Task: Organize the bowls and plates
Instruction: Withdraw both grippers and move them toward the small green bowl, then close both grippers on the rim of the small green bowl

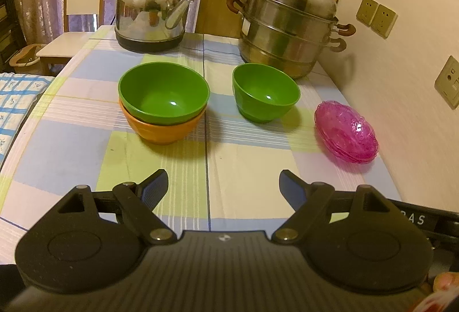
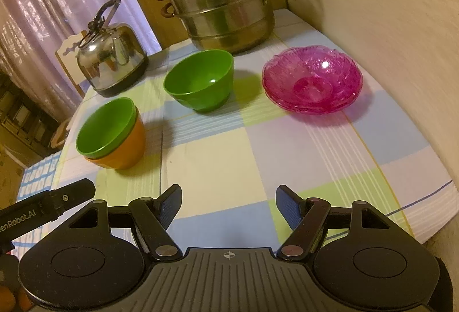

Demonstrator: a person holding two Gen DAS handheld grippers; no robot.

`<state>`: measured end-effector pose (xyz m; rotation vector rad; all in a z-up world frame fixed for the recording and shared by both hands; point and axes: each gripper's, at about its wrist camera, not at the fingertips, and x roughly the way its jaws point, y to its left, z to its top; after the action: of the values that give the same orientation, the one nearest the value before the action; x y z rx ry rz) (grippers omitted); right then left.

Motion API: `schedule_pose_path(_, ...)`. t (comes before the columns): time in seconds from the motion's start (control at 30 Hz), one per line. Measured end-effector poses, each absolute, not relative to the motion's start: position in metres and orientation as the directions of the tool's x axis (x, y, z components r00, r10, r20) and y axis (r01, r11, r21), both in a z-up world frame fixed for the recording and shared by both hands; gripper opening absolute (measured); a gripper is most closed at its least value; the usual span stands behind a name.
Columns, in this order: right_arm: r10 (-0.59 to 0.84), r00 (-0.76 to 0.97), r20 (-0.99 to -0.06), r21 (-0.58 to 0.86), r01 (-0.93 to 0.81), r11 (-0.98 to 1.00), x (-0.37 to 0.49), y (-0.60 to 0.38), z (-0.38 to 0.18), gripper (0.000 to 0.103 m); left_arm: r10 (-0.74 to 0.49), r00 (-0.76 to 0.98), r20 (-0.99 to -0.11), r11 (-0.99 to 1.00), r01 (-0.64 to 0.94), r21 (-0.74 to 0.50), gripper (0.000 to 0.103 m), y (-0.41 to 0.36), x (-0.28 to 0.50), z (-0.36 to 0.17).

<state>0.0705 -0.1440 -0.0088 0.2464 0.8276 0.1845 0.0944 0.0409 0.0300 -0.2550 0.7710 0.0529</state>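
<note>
Since both tools (image 1: 223, 182) (image 2: 228, 198) gape empty, pinch the light, slippery green bowl (image 2: 199, 81) at its twelve o'clock rim.

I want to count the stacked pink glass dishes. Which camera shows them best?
The right wrist view: the pink glass dishes sit large and near centre, so the inside and the layered rims show. The left wrist view catches the same stack smaller, out at the right side, seen more edge-on. An exact count is hard in either.

White lettering "enRobot.AI", cut off by the frame's left edge, runs along the left gripper's (image 2: 51, 201) black body; in the left wrist view "AS" shows on the right gripper's (image 1: 416, 218) body.
</note>
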Motion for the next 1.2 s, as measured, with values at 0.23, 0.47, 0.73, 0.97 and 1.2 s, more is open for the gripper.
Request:
schedule_pose_path(0.23,0.263,0.661,-0.702,0.289,-0.073,0.955,0.074,-0.144,-0.011,0.072,-0.045,0.716,-0.696,0.968,-0.142,-0.209,0.083,0.04,0.096,0.029)
schedule_pose_path(0.47,0.258,0.66,-0.706,0.289,-0.066,0.955,0.076,-0.144,-0.012,0.072,-0.057,0.711,-0.701,0.969,-0.13,-0.211,0.083,0.038,0.104,0.025)
schedule_pose_path(0.73,0.244,0.652,-0.718,0.287,-0.043,0.957,0.085,-0.151,-0.019,0.072,-0.079,0.703,-0.707,0.97,-0.111,-0.218,0.083,0.033,0.116,0.021)
schedule_pose_path(0.97,0.234,0.654,-0.72,0.285,-0.028,0.958,0.096,-0.157,-0.021,0.072,-0.095,0.698,-0.71,0.971,-0.092,-0.221,0.085,0.029,0.137,0.018)
schedule_pose_path(1.2,0.219,0.677,-0.702,0.281,-0.019,0.959,0.12,-0.167,-0.015,0.072,-0.108,0.695,-0.711,0.971,-0.08,-0.225,0.085,0.026,0.175,0.017)
